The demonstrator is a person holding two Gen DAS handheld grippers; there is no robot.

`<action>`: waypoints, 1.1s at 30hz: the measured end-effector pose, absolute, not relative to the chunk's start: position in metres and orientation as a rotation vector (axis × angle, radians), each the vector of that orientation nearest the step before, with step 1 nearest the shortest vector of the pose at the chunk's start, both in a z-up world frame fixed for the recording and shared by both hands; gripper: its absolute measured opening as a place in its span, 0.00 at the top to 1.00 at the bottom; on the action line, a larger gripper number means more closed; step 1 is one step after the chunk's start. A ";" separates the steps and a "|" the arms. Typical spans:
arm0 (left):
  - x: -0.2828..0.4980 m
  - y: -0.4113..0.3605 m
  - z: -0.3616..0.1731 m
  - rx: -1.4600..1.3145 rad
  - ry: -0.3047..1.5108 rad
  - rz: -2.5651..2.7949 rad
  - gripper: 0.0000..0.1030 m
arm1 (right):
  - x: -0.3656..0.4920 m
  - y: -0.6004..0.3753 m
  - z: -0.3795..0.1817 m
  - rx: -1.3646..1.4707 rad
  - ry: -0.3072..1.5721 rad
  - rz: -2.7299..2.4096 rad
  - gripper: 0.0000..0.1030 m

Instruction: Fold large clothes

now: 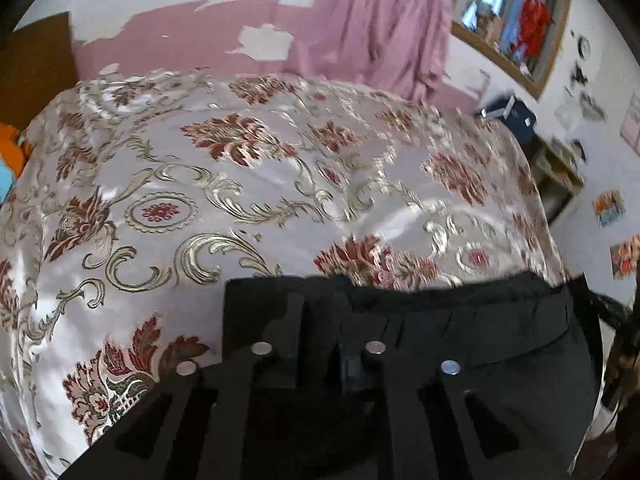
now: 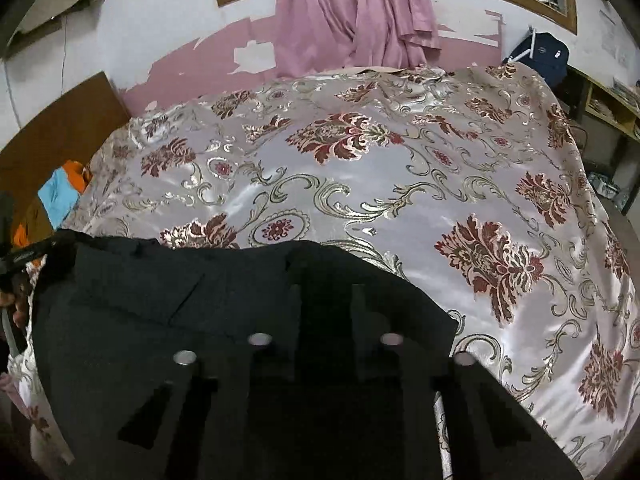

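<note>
A black garment point(image 1: 480, 328) lies flat along the near edge of a bed covered by a shiny floral bedspread point(image 1: 280, 160). My left gripper point(image 1: 320, 312) sits at the garment's upper left corner, its dark fingers closed with black cloth pinched between them. In the right wrist view the same black garment point(image 2: 160, 288) spreads to the left over the bedspread point(image 2: 400, 200). My right gripper point(image 2: 328, 300) is at its upper right edge, shut with cloth between the fingers. Black fingers against black cloth make the exact pinch hard to see.
A pink curtain point(image 2: 344, 20) hangs from a window on the far wall. A dark blue backpack point(image 2: 548, 56) and wooden shelves point(image 2: 608, 108) stand at the right. A brown headboard point(image 2: 60, 132) and orange and blue clothes point(image 2: 60, 192) are at the left. A hand point(image 2: 16, 304) shows at the left edge.
</note>
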State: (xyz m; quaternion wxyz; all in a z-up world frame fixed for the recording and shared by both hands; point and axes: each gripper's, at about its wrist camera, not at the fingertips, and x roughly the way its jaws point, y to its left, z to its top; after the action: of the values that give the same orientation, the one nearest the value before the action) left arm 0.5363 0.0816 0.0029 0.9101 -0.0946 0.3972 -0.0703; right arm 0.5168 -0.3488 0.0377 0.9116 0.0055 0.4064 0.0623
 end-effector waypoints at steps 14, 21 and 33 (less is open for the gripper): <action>0.567 0.091 -0.001 -0.238 0.679 0.030 0.91 | 0.549 -0.318 0.057 -0.120 0.669 -0.051 0.93; 0.575 0.097 -0.014 -0.264 0.742 0.037 0.77 | 0.554 -0.314 0.038 -0.139 0.690 -0.049 0.92; 0.504 0.075 0.065 -0.251 0.534 0.042 0.13 | 0.496 -0.306 0.109 -0.057 0.499 0.036 0.30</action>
State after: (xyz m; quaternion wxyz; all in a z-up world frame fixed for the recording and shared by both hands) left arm 0.5043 0.0747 0.0652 0.9566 -0.1238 0.2629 0.0206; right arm 0.4960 -0.3060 0.1089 0.9685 -0.0280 0.2469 0.0176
